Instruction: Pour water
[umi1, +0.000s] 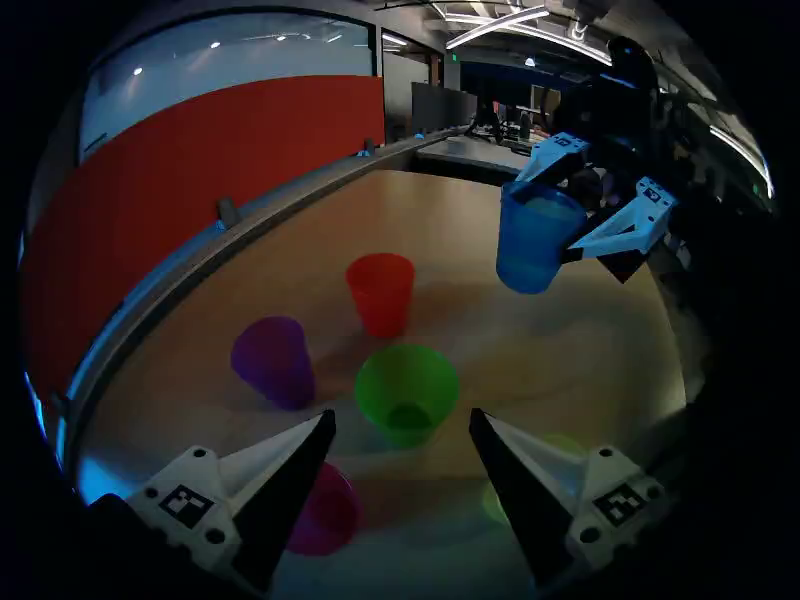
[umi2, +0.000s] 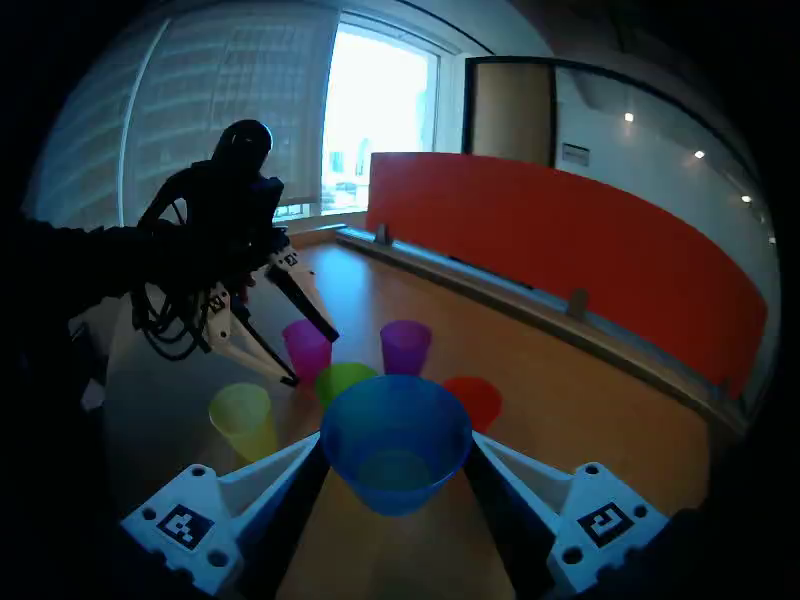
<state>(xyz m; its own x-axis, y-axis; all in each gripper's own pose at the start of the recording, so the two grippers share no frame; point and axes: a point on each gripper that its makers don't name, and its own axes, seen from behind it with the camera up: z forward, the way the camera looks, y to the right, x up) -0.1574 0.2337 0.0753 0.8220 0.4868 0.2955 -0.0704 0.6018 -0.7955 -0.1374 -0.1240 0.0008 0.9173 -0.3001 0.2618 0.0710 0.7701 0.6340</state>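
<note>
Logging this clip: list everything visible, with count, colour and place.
blue cup: 1, blue, lifted above table in right tool
red cup: 1, red, on table beyond green cup
purple cup: 1, purple, on table beside red cup
green cup: 1, green, ahead of left tool
magenta cup: 1, magenta, partly behind left tool's finger
yellow cup: 1, yellow, on table near left tool
table: 1, wooden, under the cups
partition: 1, red, along table edge
left tool: 1, white-black, open
right tool: 1, white-black, shut on blue cup

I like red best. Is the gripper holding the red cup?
No, the right gripper grips the blue cup; the red cup stands on the table.
</note>
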